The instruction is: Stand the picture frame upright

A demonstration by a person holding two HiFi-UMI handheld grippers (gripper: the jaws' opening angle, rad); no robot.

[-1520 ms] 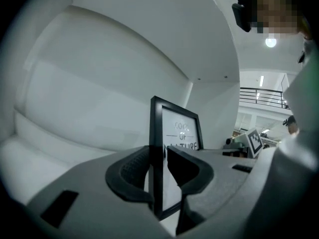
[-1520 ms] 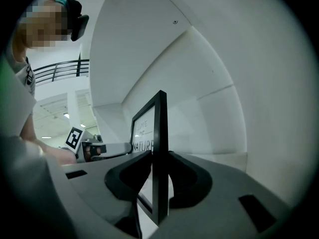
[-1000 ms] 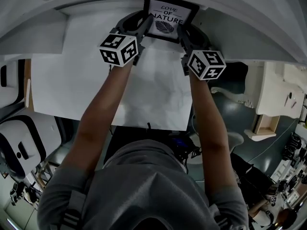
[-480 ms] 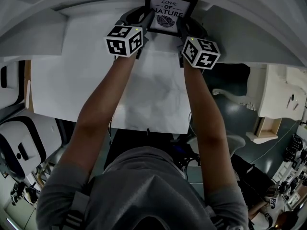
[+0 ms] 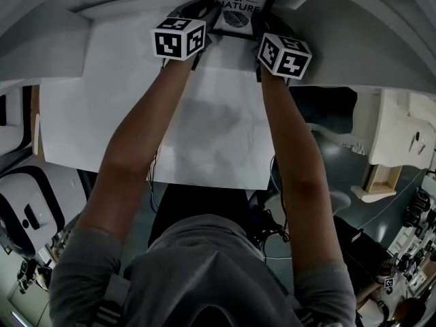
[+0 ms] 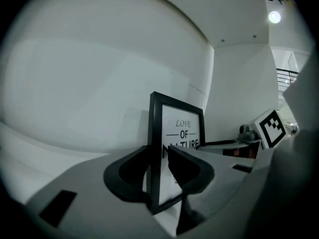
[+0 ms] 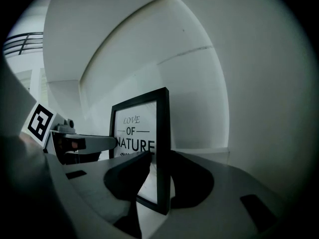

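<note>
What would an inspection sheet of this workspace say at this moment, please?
surface: white table, set against the wall
job's things: picture frame, upright near the wall
clutter: nothing seen
grippers: left hand-held gripper closed on the frame's left edge; right hand-held gripper on its right edge, the frame between its jaws, which have just been opening slightly
cables: dark leads below the table's near edge
surroundings: white curved wall; white furniture at right

The picture frame [image 5: 243,5] has gone farther toward the wall and more upright, with the left claw [image 6: 158,153] and right claw [image 7: 159,156] just easing open around its edges.
</note>
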